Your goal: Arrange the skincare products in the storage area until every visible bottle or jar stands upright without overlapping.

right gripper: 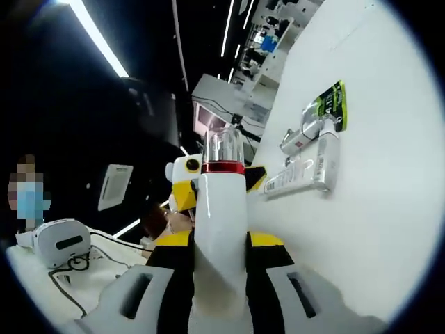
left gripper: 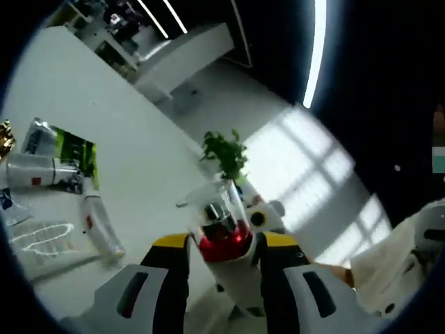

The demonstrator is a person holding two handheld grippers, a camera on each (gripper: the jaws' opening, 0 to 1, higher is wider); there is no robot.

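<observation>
Left gripper view is looking down along the left gripper [left gripper: 224,259], whose yellow-tipped black jaws are pinching the red collar and clear cap end of a white pump bottle with a red band and transparent cap [left gripper: 224,233], the bottle pointing toward the camera and raised above a white table [left gripper: 125,132]. Lying on that table to the left are a white tube with red print [left gripper: 101,226], a silvery white bottle lying on its side [left gripper: 38,170] and a green and black sachet [left gripper: 76,156], with a clear plastic packet [left gripper: 45,240] just beside the tube; a small green potted plant [left gripper: 225,154] is standing beyond the cap. Right gripper view is showing the right gripper [right gripper: 221,257] gripping the same bottle [right gripper: 220,229] around its white body, jaws closed on either side, the cap pointing away and upward. Beyond the cap, the left gripper's yellow and white tips [right gripper: 182,182] are coming in from the left, touching the bottle near its red band. Farther right on the table [right gripper: 375,209] are lying the sachet [right gripper: 332,103], the silvery bottle [right gripper: 300,136] and a long white box with print [right gripper: 302,177]. A white headset with a black cable [right gripper: 59,243] is resting at lower left.
</observation>
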